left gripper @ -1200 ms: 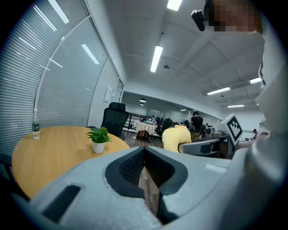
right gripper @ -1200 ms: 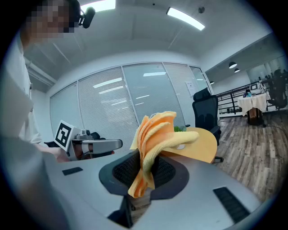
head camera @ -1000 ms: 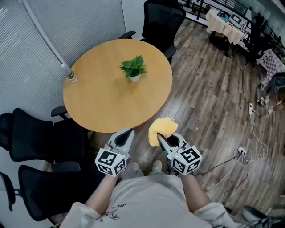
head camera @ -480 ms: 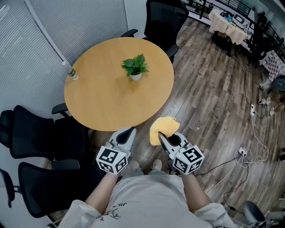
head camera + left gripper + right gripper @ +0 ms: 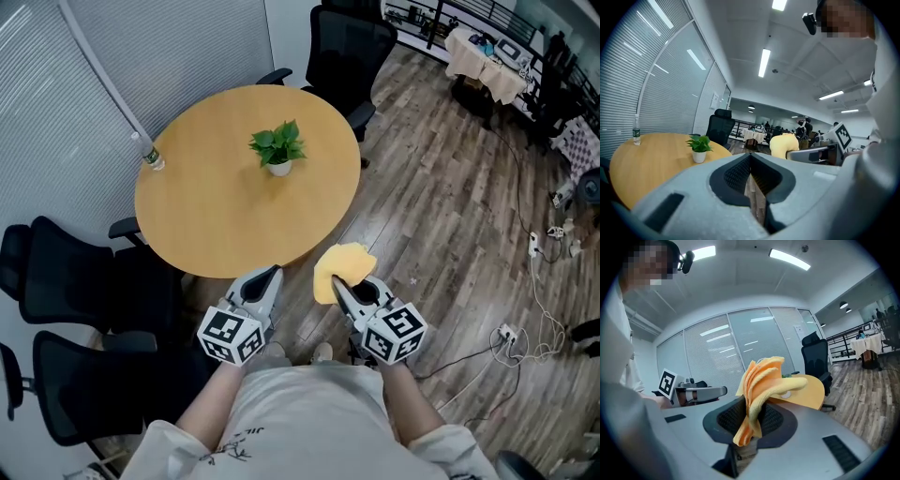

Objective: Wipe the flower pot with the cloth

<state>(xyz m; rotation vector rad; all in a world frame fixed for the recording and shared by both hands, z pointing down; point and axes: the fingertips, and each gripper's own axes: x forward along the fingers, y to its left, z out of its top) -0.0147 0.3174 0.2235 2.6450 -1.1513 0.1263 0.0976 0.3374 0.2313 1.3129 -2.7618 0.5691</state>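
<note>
A person stands just off the near edge of a round tabletop (image 5: pixel 211 202), holding a gripper in each hand, both aimed toward it. The right gripper (image 5: pixel 749 420) is clamped on a folded yellow-orange cloth (image 5: pixel 761 380). The cloth is soft and thick, and its layers stand up past the jaws and flop over at the top. The left gripper (image 5: pixel 750 164) has its jaws pressed together with nothing between them.

The flower pot (image 5: pixel 279 168) is small, white and round, and it holds a leafy green plant (image 5: pixel 277 142). It stands upright a little beyond the middle of the tabletop, well apart from both grippers (roughly in line with the left one, and to the left of the cloth in the head view).

The tabletop is smooth, light wood with a clean circular edge. A clear plastic bottle (image 5: pixel 150 157) stands alone at its far left rim, beside a wall of white blinds (image 5: pixel 122 37). Both grippers have grey shells, dark ribbed pads and marker cubes, and they hang over the floor (image 5: pixel 431 216) just short of the near rim.

Black office chairs crowd the left side (image 5: pixel 66 291), and one more sits at the far side (image 5: pixel 347 47). To the right lies open floor of dark wood planks, with loose cables (image 5: pixel 525 319) further out.
</note>
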